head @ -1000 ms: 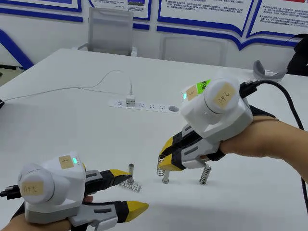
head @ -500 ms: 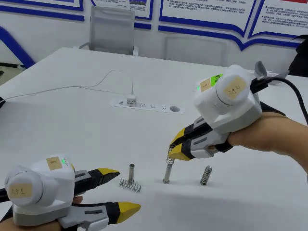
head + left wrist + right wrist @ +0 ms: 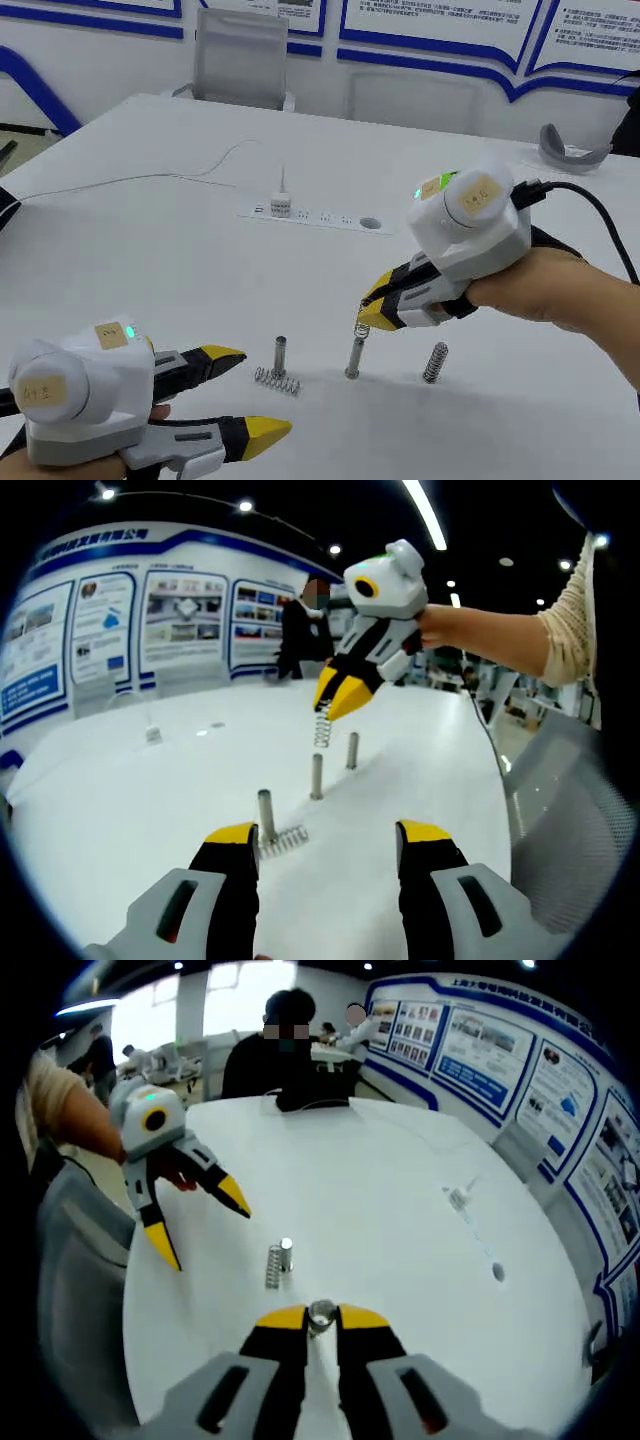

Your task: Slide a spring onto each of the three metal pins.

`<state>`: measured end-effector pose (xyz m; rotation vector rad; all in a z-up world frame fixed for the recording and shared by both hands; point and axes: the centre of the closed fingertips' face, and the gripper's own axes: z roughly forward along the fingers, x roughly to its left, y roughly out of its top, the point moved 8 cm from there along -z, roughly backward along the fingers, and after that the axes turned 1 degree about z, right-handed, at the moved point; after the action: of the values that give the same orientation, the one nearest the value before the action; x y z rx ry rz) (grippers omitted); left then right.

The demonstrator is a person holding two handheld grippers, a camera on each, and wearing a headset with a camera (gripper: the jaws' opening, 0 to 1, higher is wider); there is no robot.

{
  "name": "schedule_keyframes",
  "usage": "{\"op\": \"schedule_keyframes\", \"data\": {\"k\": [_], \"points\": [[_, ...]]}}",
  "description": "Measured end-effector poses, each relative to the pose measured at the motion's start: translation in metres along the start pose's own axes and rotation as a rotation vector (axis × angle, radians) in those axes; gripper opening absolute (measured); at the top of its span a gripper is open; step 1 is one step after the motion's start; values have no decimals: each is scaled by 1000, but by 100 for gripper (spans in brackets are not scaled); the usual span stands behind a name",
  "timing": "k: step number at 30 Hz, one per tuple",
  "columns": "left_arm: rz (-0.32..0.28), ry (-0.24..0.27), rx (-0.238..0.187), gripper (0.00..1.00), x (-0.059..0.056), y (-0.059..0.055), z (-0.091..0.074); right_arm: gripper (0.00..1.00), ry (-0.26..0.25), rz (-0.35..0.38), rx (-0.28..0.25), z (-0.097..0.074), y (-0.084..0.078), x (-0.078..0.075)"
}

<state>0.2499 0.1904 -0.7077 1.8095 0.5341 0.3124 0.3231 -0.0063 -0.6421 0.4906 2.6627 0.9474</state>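
Note:
Three metal pins stand on the white table. The right pin wears a spring. Just above the top of the middle pin hangs a spring, with my right gripper shut on its upper end; the right gripper view has this spring between my right gripper's yellow tips. A loose spring lies at the foot of the left pin. My left gripper stands open short of it, nothing in it. From my left gripper, the loose spring lies just ahead.
A white power strip with a plug and cable lies beyond the pins. A grey chair stands at the far edge and a grey object sits at the back right. People sit past the table's end.
My right gripper has risen with the spring from beside the middle pin to just over its top. The left gripper has stayed about where it was, still open.

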Motion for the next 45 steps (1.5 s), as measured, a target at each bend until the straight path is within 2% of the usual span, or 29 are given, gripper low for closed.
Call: {"op": "schedule_keyframes", "data": {"k": [25,45], "points": [[-14,2,2,55,3,-2,1,12,4,28,13,14,-11,-3],[-17,0,14,55,3,-6,2,12,0,79,34,39,-29,-1]]}}
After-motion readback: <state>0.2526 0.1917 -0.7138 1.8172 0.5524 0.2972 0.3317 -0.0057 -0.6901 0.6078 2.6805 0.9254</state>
